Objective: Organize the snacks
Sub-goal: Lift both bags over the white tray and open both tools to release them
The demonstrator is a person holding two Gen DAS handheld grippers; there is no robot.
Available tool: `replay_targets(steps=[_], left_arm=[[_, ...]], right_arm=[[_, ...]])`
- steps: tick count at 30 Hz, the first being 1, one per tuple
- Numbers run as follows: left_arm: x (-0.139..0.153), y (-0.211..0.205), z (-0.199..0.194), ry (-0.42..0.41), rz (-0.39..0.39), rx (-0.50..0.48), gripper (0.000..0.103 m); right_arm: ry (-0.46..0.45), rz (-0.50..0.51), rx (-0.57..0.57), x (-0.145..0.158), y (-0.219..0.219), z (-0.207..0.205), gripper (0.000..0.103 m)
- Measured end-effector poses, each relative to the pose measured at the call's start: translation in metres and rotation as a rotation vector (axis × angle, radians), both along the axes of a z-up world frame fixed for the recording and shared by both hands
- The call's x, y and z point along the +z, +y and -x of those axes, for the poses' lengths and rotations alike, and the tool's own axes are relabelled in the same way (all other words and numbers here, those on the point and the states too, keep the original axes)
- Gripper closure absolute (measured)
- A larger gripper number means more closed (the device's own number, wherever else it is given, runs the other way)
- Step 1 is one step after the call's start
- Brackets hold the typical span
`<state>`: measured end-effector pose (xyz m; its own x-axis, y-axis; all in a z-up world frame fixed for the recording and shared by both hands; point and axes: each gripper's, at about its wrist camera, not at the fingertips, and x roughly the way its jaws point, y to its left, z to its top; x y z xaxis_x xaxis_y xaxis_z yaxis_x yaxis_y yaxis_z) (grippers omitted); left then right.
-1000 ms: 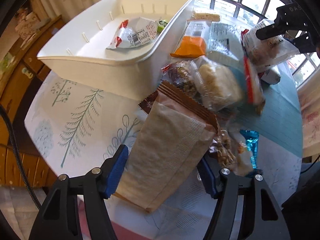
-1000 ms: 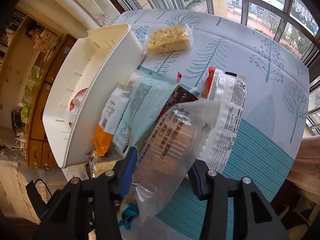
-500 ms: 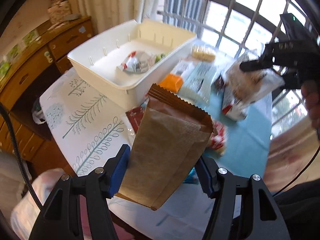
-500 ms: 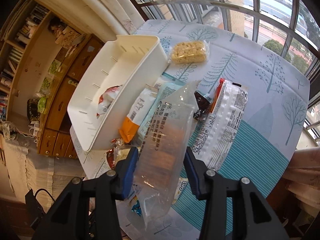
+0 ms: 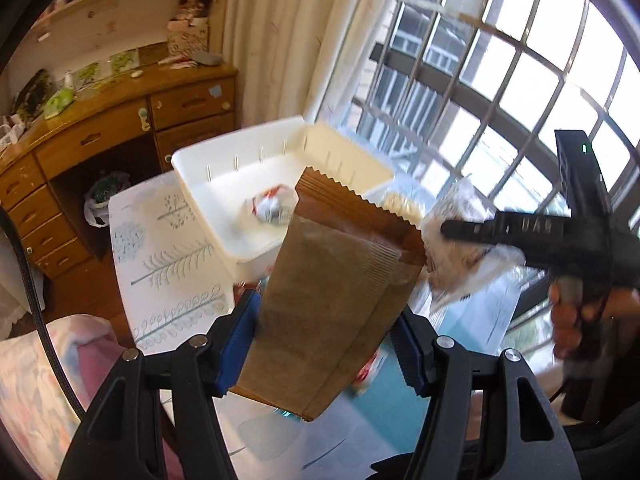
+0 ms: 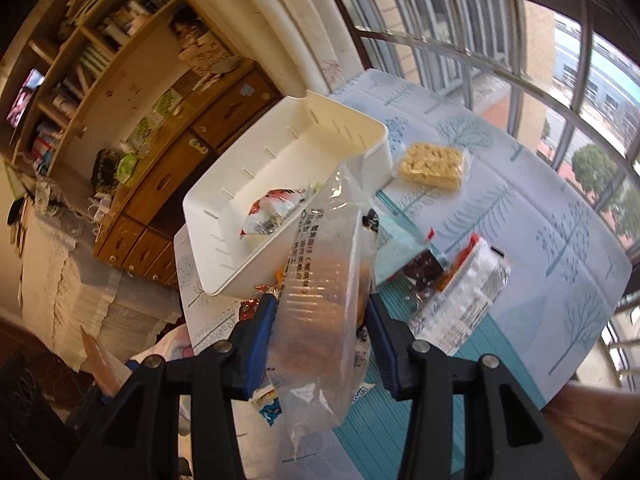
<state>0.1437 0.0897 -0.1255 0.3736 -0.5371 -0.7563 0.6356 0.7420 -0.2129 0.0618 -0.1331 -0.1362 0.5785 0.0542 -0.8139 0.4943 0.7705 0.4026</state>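
Both held upright: brown packet (image 5: 336, 300), clear packet (image 6: 324, 312).

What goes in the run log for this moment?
left gripper: shut on brown bag | right gripper: shut on clear packet | white bin: one snack inside | both packets raised off table

My left gripper (image 5: 328, 344) is matte black plastic, with two angular arms, ribbed blue pads (image 5: 240, 340) on the inner faces and round silver screws along the top; a black cable (image 5: 28, 280) curves past its left edge. My right gripper (image 6: 320, 332) is the same make: black arms, blue pads, silver screws. Its black body carries raised lettering and a small green light.
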Motion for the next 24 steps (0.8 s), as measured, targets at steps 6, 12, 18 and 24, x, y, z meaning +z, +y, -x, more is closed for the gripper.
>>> replay_targets(steps=[6, 12, 18, 24], left_arm=[[0.018, -0.028, -0.007, -0.018, 0.034, 0.093, 0.041], [0.033, -0.053, -0.023, -0.034, 0.08, 0.175, 0.041], [0.039, -0.074, -0.053, -0.054, 0.109, 0.27, 0.041], [0.033, -0.089, -0.091, -0.051, 0.103, 0.367, 0.041]], right_arm=[[-0.055, 0.061, 0.12, 0.018, -0.015, -0.014, 0.062], [-0.112, 0.128, 0.249, 0.03, -0.026, -0.036, 0.064], [-0.147, 0.192, 0.383, 0.033, -0.035, -0.063, 0.064], [-0.187, 0.249, 0.476, 0.032, -0.046, -0.094, 0.064]])
